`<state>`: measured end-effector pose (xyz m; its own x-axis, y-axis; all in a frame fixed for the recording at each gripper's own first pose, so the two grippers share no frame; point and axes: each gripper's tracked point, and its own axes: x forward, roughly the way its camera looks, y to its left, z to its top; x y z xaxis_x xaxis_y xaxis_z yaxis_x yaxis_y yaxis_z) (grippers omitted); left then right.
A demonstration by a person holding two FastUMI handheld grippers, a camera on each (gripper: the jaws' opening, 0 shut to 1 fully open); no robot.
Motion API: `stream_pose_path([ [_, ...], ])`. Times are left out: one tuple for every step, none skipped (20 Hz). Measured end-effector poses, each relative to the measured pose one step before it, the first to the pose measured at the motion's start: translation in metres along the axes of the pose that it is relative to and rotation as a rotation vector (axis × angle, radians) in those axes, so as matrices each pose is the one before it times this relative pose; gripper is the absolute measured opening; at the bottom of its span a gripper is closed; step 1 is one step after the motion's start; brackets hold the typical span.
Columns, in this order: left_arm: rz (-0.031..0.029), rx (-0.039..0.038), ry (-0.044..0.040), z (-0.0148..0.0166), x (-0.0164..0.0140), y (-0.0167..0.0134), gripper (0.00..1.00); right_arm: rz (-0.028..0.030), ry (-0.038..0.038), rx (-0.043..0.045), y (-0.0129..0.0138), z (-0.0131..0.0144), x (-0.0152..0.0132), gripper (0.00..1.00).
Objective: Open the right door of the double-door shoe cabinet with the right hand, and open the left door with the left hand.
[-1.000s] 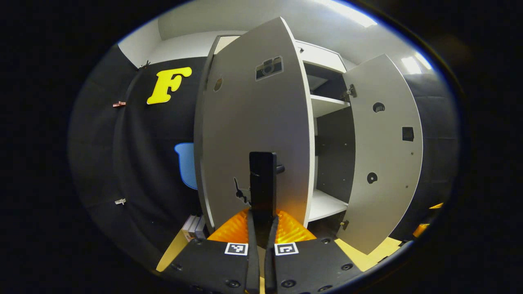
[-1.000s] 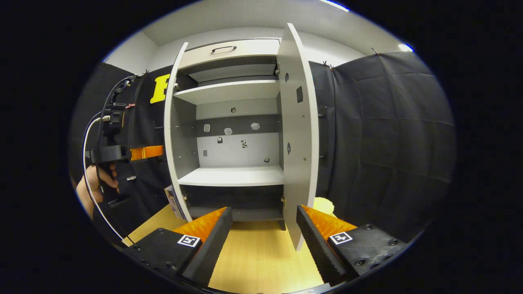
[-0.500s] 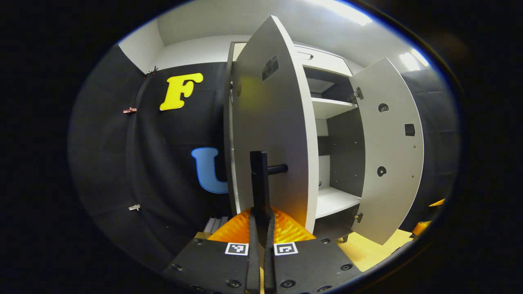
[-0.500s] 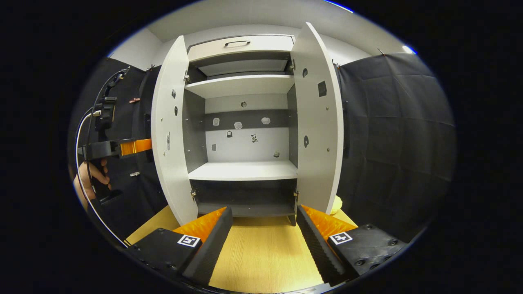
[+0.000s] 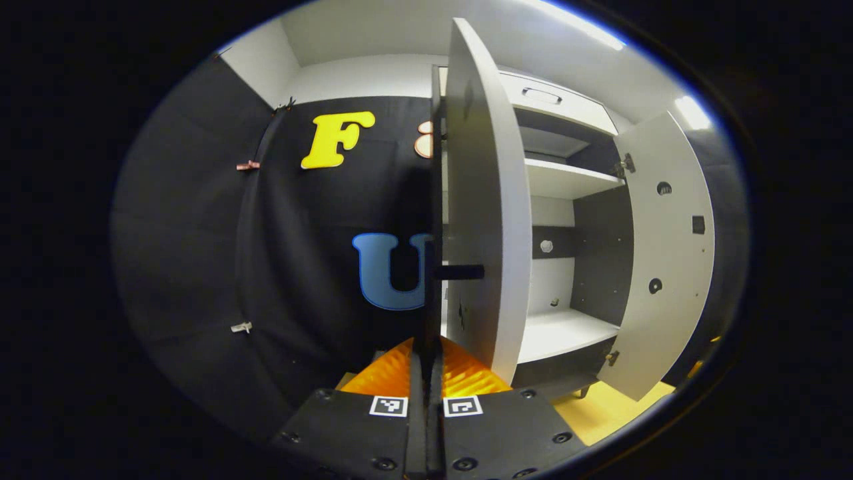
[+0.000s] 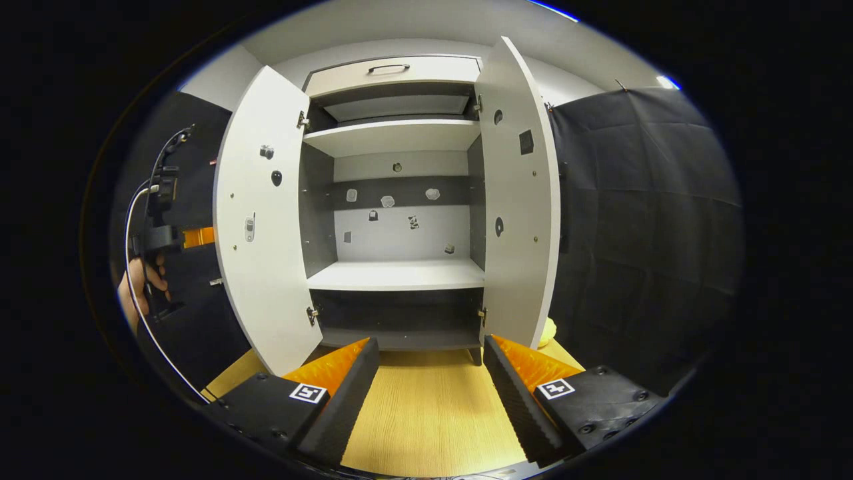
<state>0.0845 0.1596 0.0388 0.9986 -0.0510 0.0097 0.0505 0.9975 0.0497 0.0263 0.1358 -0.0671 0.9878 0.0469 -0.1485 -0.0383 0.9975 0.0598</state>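
The left gripper (image 5: 426, 363) is clamped on the slim dark bar handle (image 5: 433, 293) of the left door (image 5: 483, 220), which stands swung wide, as does the right door (image 6: 516, 200) of the matte white flat-panel shoe cabinet (image 6: 393, 133). The right gripper (image 6: 430, 373) hangs spread and empty over the wood-grain desk (image 6: 426, 420). Risk, in my judgement: pulling further could strain the hinges or twist the handle out of the grip.
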Motion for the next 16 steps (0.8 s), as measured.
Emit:
stream_pose_path([
  [0.01484,0.01715,-0.0018,0.00068,-0.00052,0.00051,0.06,-0.00163,0.00871,0.00454,-0.00055,-0.00156,-0.00028,0.98],
  [0.01092,0.03721,-0.00464,0.00095,-0.00149,0.00047,0.05,-0.00116,0.00747,0.00643,-0.00044,-0.00111,-0.00095,0.98],
  [0.00616,0.01681,-0.00235,0.00072,-0.00234,-0.0004,0.05,-0.0017,0.00124,0.00615,0.00035,0.0007,-0.0003,0.98],
  [0.00632,0.00349,-0.00051,-0.00066,-0.00075,0.00011,0.05,-0.00275,-0.00555,0.00319,-0.00071,0.00292,-0.00075,0.99],
  [0.00179,-0.00534,-0.0019,-0.00011,-0.00231,0.00063,0.03,-0.00374,-0.00656,-0.00143,-0.00226,0.00235,0.00063,0.99],
  [0.00196,-0.00138,0.00342,-0.00067,-0.0043,0.00103,0.04,-0.00206,-0.0042,-0.00437,-0.00194,0.00134,-0.00168,0.99],
  [-0.00009,-0.00379,-0.00332,0.00016,-0.00565,-0.00036,0.03,-0.00136,-0.00051,-0.00479,-0.00193,-0.0001,-0.00056,0.99],
  [0.00761,-0.01214,-0.0042,0.00279,-0.00536,-0.00003,0.05,-0.0001,0.00219,-0.00265,-0.00134,-0.001,-0.00118,0.99],
  [0.00609,-0.00727,-0.00667,0.00288,-0.00754,0.00086,0.03,-0.00101,0.0027,-0.00004,-0.00029,-0.00046,0.001,0.99],
  [0.00047,-0.00084,-0.0048,0.00138,-0.00861,-0.00233,0.05,-0.00037,0.00261,0.00189,-0.00122,-0.00067,-0.00026,0.99],
  [-0.00159,0.00649,-0.00015,0.00048,-0.00769,-0.00535,0.03,0.00004,0.00264,0.00288,-0.00067,0.00012,0.00091,0.99],
  [-0.00128,0.01326,0.00079,-0.0002,-0.00864,-0.00501,0.05,0.00007,0.00064,0.00434,-0.00075,-0.00012,-0.00075,0.99],
  [0.00068,0.01772,-0.00051,0.00159,-0.00798,-0.00384,0.05,0.00142,-0.00014,0.00353,-0.00005,0.00101,0.00097,0.98],
  [0.00491,0.01462,-0.00471,0.00182,-0.00627,-0.00392,0.05,0.00014,-0.00085,0.00056,-0.00055,0.0017,0.00032,0.98],
  [-0.00177,0.00887,-0.00687,0.00344,-0.00728,-0.00605,0.03,-0.00159,-0.00088,-0.00276,-0.00137,0.00233,0.00142,0.98],
  [-0.00428,0.00708,-0.01054,0.00335,-0.00731,-0.0074,0.05,-0.00133,-0.00023,-0.00433,-0.00217,0.00296,0.00101,0.98],
])
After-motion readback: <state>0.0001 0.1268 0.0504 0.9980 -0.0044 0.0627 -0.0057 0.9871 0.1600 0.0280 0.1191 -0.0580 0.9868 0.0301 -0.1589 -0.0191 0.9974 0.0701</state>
